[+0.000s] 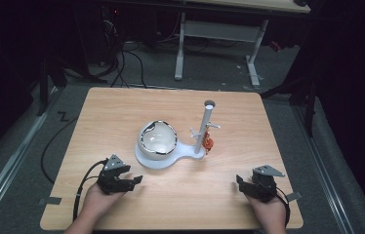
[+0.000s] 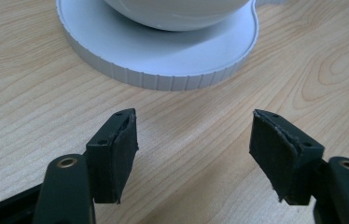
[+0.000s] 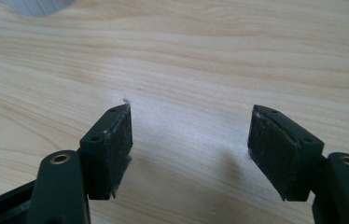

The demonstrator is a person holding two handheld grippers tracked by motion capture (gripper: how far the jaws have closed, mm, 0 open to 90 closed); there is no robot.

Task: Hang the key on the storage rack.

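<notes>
Left hand-held gripper point(image 1: 136, 179) in the high view: black, grey three-cornered plate on top, held low over the light wooden table point(image 1: 122, 112), jaws spread, nothing between them. Just ahead of it and slightly to its right sits the white round-edged plastic base point(image 1: 147, 162), carrying a glossy white bowl with a dark rim point(image 1: 157, 140), tilted on the base. Further to that gripper's right, on the narrow end of the same base, stands a white upright post with short side pegs point(image 1: 205, 127); a small orange item point(image 1: 209, 143) hangs against the post low down, can't tell what it is. Right hand-held gripper point(image 1: 240, 184): same build, also released, empty, well to the right of the base, apart from it. Grey floor and a white-legged desk point(image 1: 253, 58) beyond the table.

Left gripper view: left hand-held gripper point(image 2: 193, 140) jaws wide apart, bare table between the pads. Ribbed rim of the base point(image 2: 163, 80) lies straight ahead, near but not touching; bowl underside point(image 2: 177, 14) above it.

Right gripper view: right hand-held gripper point(image 3: 190, 135) jaws apart, only wood grain between them. A grey-white sliver of the base point(image 3: 37, 5) far ahead to its left.
</notes>
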